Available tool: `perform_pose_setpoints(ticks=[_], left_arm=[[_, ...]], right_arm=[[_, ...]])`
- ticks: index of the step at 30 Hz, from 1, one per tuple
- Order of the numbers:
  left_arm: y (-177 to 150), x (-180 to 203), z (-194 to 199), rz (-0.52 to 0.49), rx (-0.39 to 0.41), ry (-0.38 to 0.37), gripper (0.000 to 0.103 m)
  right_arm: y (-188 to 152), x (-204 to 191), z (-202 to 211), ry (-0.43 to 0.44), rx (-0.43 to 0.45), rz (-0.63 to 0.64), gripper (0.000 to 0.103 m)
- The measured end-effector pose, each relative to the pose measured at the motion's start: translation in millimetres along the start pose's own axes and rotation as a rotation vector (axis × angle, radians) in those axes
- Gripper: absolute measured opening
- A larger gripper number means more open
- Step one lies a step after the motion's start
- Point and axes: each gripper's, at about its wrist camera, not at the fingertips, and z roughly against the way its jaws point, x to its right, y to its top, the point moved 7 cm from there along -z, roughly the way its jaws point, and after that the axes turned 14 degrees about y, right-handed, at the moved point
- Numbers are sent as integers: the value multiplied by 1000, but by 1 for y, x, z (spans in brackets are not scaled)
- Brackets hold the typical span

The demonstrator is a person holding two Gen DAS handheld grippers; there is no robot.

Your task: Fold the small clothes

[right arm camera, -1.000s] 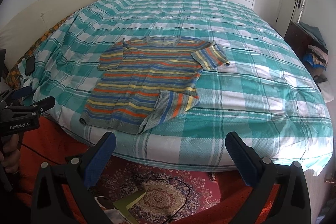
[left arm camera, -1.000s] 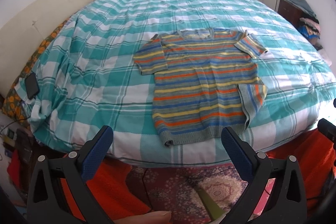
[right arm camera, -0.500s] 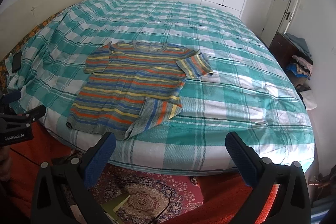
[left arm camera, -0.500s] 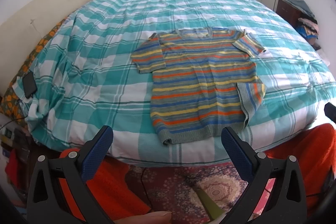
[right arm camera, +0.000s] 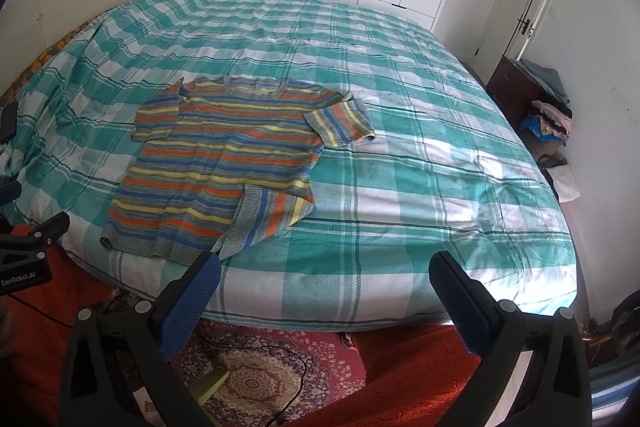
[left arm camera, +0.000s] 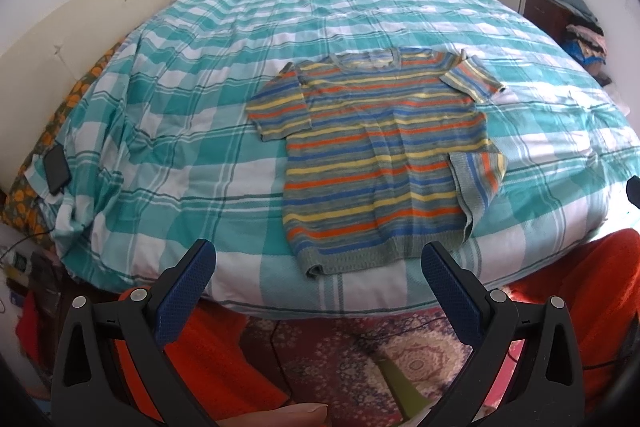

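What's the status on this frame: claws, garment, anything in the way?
Left claw open, empty; right claw open, empty. Striped knit short-sleeved sweater flat on teal plaid bedspread, its hem corner flipped over. Nothing between claws and sweater.

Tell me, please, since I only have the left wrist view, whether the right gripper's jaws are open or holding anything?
Observer: The right gripper has its jaws spread wide with nothing between them. It is held short of the near edge of the teal and white checked bed.
Operator: Thank you. How does my left gripper look from that side?
Observer: The left gripper shows at the left edge of the right wrist view. It is off the bed's near edge and apart from the striped knitted short-sleeved shirt.
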Motion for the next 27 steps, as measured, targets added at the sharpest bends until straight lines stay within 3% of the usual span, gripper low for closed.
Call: perform_pose_setpoints(ticks=[27], left_arm=[[-5, 2, -2, -16, -2, 8, 103]], right_arm=[[-7, 9, -1, -33, -14, -22, 103]])
